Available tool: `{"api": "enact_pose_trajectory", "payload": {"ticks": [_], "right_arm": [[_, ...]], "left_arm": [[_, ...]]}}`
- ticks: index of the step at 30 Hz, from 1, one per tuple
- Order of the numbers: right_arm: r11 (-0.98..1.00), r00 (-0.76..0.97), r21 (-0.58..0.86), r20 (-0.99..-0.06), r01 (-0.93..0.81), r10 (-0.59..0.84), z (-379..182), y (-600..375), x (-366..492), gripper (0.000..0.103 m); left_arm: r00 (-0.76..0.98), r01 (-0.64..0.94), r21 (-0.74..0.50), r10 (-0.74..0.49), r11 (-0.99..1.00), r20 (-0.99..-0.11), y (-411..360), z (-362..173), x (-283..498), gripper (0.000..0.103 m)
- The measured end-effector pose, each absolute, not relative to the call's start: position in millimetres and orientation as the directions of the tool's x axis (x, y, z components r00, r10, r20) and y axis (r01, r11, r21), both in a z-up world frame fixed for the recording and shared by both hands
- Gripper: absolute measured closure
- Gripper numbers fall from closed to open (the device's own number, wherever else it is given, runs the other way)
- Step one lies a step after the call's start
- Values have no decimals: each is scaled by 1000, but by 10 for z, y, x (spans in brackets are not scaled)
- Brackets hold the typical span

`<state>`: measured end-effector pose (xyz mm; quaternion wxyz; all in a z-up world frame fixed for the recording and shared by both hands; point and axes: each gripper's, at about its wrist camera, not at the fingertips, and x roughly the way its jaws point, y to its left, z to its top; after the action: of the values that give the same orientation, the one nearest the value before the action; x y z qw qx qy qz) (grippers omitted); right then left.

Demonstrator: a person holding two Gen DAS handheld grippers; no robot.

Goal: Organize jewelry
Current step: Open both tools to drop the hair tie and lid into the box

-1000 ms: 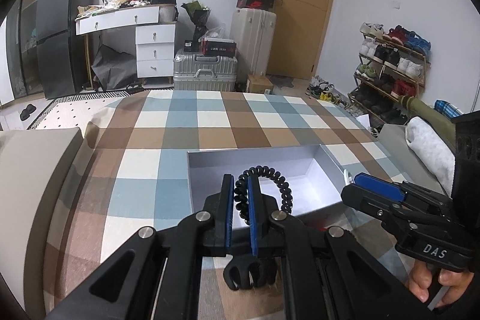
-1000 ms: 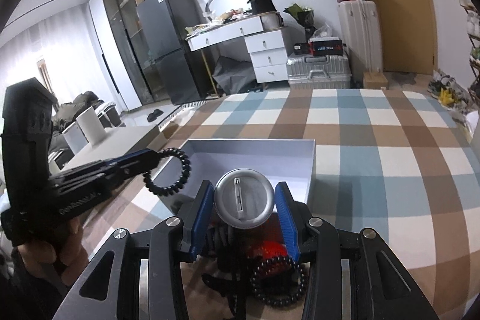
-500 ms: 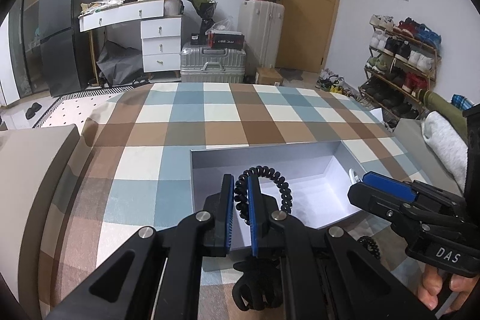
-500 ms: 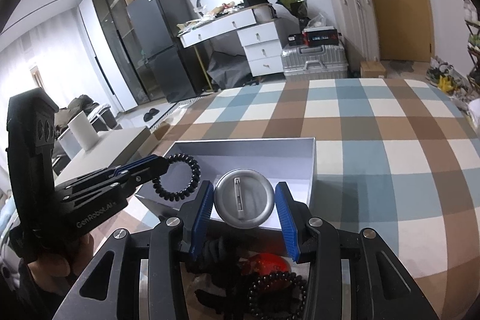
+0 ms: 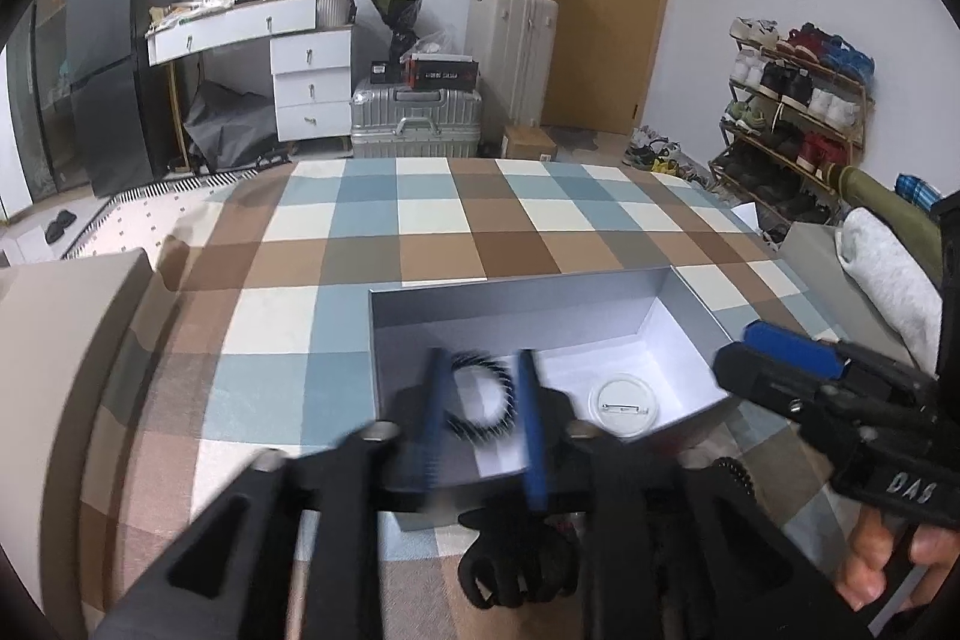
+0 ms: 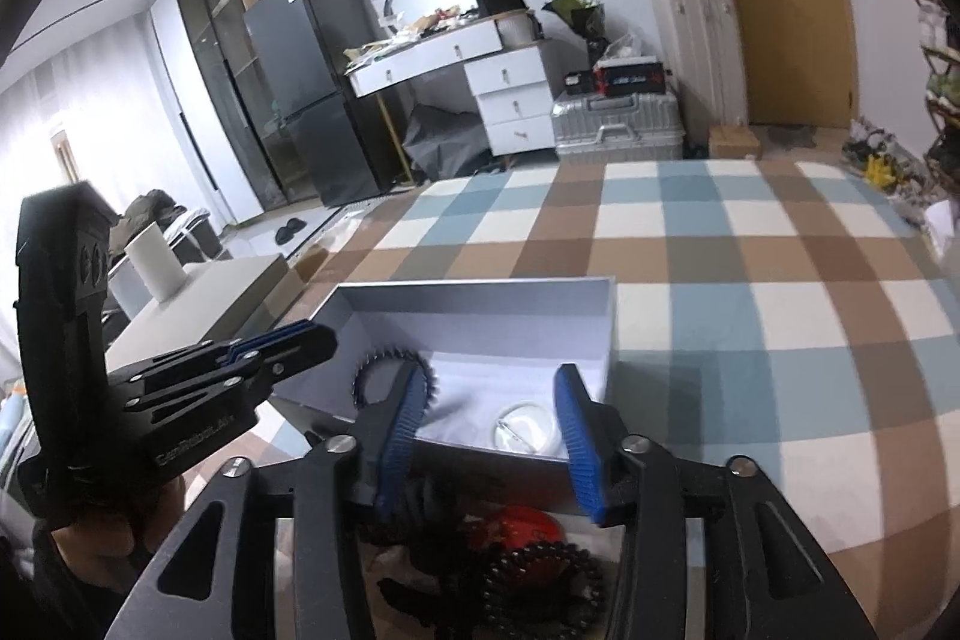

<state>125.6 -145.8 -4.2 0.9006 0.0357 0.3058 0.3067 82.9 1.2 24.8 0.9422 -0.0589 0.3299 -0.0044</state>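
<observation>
Both grippers opening, nothing clamped; blurred coil hair tie (image 5: pixel 480 394) dropping into box (image 5: pixel 516 298).

Black left gripper (image 5: pixel 478 388), ribbed blue pads, silver screws

The left gripper (image 5: pixel 477 406) points forward and downward; its two blue-padded fingers (image 5: pixel 533 436) are opening and blurred by motion, and nothing is pressed between them. The right gripper (image 6: pixel 489 445) points forward and downward beside it, its ribbed blue fingers (image 6: pixel 401 433) also opening, with no contact on either pad. A hand (image 5: pixel 888 559) wraps the right gripper's handle; another hand (image 6: pixel 129 529) holds the left gripper's handle.
</observation>
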Motion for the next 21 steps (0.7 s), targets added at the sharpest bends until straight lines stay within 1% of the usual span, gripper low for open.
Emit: {"api": "enact_pose_trajectory", "payload": {"ticks": [1, 2, 3, 4, 5, 6, 7, 8, 10, 12, 14, 21], "right_arm": [[813, 629, 251, -529, -525, 569, -16, -1498, 1232, 47], [813, 630, 250, -528, -525, 569, -1, -1532, 1208, 40], [814, 631, 248, -529, -525, 568, 7, -1553, 1196, 35], [815, 629, 245, -534, -524, 565, 16, -1599, 1162, 24], [817, 629, 244, -536, -523, 563, 20, -1640, 1132, 16], [816, 629, 245, -535, -523, 564, 21, -1685, 1101, 13], [817, 630, 247, -535, -521, 564, 21, -1728, 1070, 8], [819, 631, 248, -537, -517, 560, 19, -1768, 1042, 3], [824, 631, 249, -544, -508, 553, 15, -1843, 996, 0], [831, 635, 247, -548, -498, 544, 14, -1895, 967, 0], [836, 630, 248, -562, -489, 535, 0, -1937, 943, 0], [843, 602, 232, -611, -484, 514, -142, -1908, 855, 0]], "left_arm": [[784, -32, -112, -44, 993, -619, 9, 262, 801, 59], [786, -34, -116, -45, 993, -617, 14, 273, 774, 48], [786, -29, -124, -54, 992, -616, 19, 286, 740, 44], [788, -21, -132, -64, 991, -612, 25, 295, 714, 37], [791, -15, -136, -72, 991, -607, 26, 313, 670, 29], [795, -12, -137, -74, 990, -602, 27, 329, 629, 26], [799, -11, -137, -74, 990, -596, 24, 343, 590, 20], [802, -12, -136, -72, 991, -593, 28, 348, 562, 18], [798, -12, -143, -77, 990, -598, 32, 336, 514, 17], [788, -8, -158, -91, 987, -609, 45, 303, 488, 14], [780, -2, -173, -107, 985, -617, 53, 249, 444, 2], [761, -7, -135, -83, 991, -644, 29, 135, 350, 1]]}}
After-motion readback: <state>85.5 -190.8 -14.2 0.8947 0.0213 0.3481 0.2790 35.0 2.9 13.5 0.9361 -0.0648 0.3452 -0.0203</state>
